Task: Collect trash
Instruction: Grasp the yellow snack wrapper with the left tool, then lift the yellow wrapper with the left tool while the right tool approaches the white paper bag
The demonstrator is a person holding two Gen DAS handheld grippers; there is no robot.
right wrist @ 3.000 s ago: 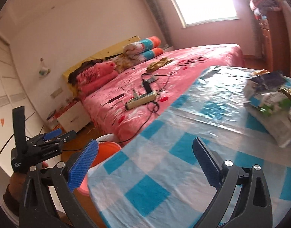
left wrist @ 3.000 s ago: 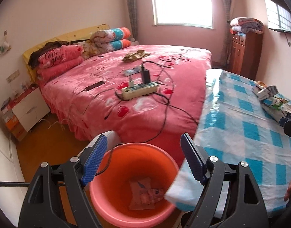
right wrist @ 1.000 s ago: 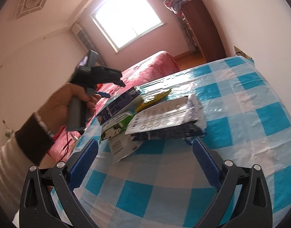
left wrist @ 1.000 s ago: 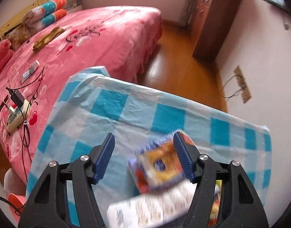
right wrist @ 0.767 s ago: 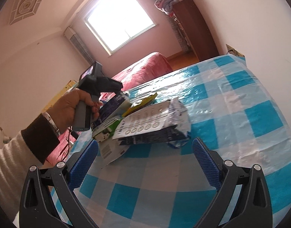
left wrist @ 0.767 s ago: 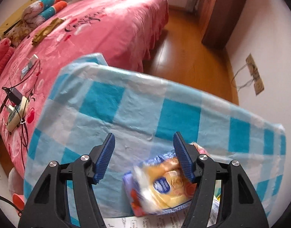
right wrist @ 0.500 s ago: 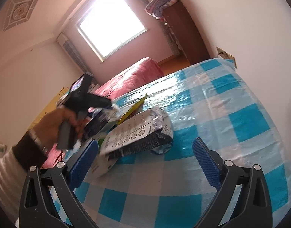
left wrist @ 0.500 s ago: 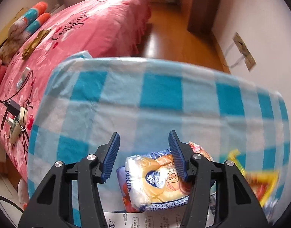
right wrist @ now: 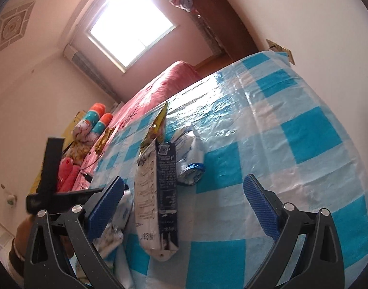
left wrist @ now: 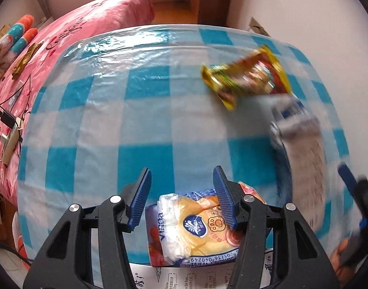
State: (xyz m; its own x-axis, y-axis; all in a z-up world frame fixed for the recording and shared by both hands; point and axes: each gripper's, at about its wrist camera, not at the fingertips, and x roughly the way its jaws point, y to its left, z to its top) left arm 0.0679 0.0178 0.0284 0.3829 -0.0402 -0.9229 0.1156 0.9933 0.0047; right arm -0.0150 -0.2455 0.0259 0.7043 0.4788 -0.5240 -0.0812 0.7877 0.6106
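On the blue-checked tablecloth (left wrist: 140, 125) lies a yellow and white tissue pack (left wrist: 196, 226). My left gripper (left wrist: 182, 172) points down over it, partly closed. The pack sits low between the fingers; the left pad is clear of it. A yellow snack wrapper (left wrist: 246, 77) and a blurred white and dark blue bag (left wrist: 301, 149) lie further right. In the right wrist view that bag (right wrist: 157, 192) lies between the wide-open fingers of my right gripper (right wrist: 184, 180), untouched. A crumpled white and blue wrapper (right wrist: 191, 159) lies beside it.
A printed white sheet (left wrist: 184, 279) pokes out under the tissue pack. The pink bed (left wrist: 87, 16) with a power strip (left wrist: 8, 142) runs along the table's left side. A wooden cabinet (right wrist: 222, 16) stands by the far wall. A wall bounds the table's right edge.
My left gripper swept across the table and its jaws narrowed, with the tissue pack staying low between them. The yellow wrapper and the bag came into view. The right gripper rolled a little.
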